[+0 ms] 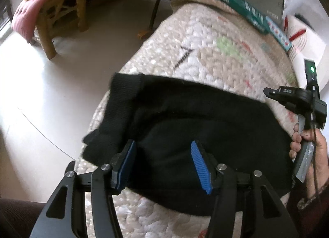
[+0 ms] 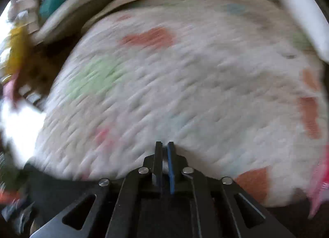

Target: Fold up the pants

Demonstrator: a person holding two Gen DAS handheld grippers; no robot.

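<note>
Black pants (image 1: 195, 118) lie folded into a compact bundle on a cream quilted cover (image 1: 216, 38), their ribbed waistband (image 1: 121, 102) at the left end. My left gripper (image 1: 163, 145) is open, its blue pads either side of the bundle's near edge, empty. The right gripper (image 1: 267, 92) shows in the left wrist view at the right, held in a hand above the pants' right end. In the blurred right wrist view the right gripper (image 2: 164, 145) is shut with nothing between its pads, over bare quilt (image 2: 185, 73). No pants show there.
A wicker stool (image 1: 59, 17) with pink and yellow cloth stands on the pale floor (image 1: 41, 94) at the left. Green and grey boxes (image 1: 246, 5) line the quilt's far edge. The quilt's edge drops to the floor left of the pants.
</note>
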